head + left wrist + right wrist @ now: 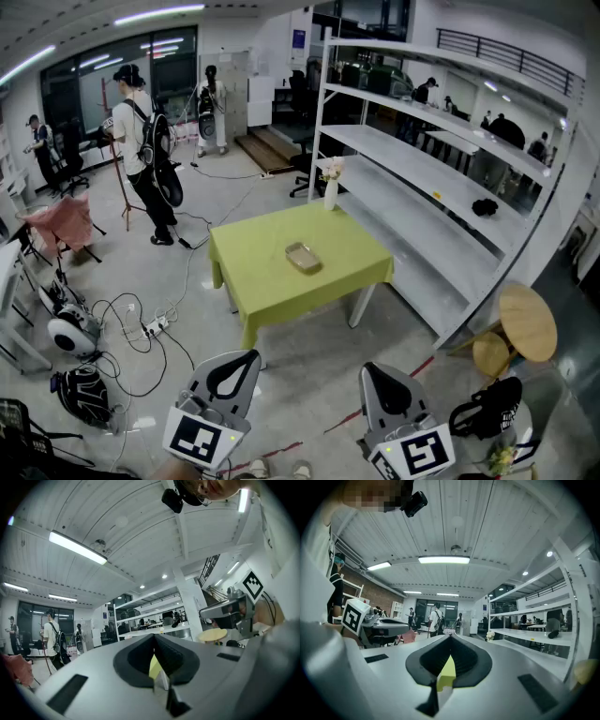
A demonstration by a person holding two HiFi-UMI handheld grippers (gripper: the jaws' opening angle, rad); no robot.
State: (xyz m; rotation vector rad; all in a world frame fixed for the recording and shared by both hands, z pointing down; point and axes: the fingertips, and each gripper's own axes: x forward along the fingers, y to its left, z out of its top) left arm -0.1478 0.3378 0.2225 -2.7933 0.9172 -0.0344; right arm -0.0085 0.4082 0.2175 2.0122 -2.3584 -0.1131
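Both grippers are held low over the grey floor, short of a table with a yellow-green cloth (pixel 253 281). The left gripper (pixel 251 356) has its jaws pressed together with nothing between them, and the left gripper view shows the same closed tip (pixel 154 635). The right gripper (pixel 368 368) is also shut and empty, its jaws meeting at a point (pixel 450 634). On the cloth lies a small shallow tray (pixel 303 256). A white vase of flowers (pixel 330 187) stands at the table's far corner. Neither gripper touches anything.
White shelving (pixel 422 169) runs along the right. A round wooden table (pixel 527 322) and a black bag (pixel 487 408) sit at the right. Cables and a power strip (pixel 150 326) lie on the floor at left, near helmets (pixel 70 333). A person with a backpack (pixel 141 141) stands beyond.
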